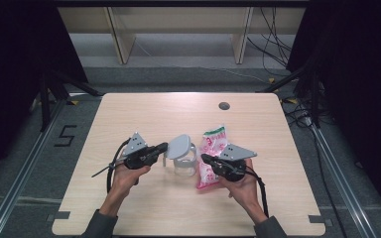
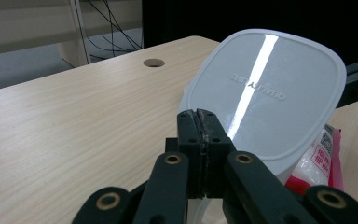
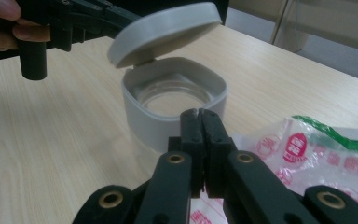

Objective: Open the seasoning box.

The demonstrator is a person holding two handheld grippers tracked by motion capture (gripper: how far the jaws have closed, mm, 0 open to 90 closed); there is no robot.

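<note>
**Claws closed at the open tub**

Left claw point(image 1: 162, 147) is clamped shut on the edge of the grey lid point(image 2: 265, 93), holding it tilted up on its hinge. Right claw point(image 3: 199, 114) is closed too, pinching the snack packet point(image 1: 211, 157) that lies just beside the tub point(image 3: 175, 105) at the worktop's point(image 1: 144, 114) middle. The tub looks light, rigid and smooth-walled, so it will likely slide; the raised rim seems its best hold. The packet is soft, crinkly and slippery; take it by a seam.
</note>
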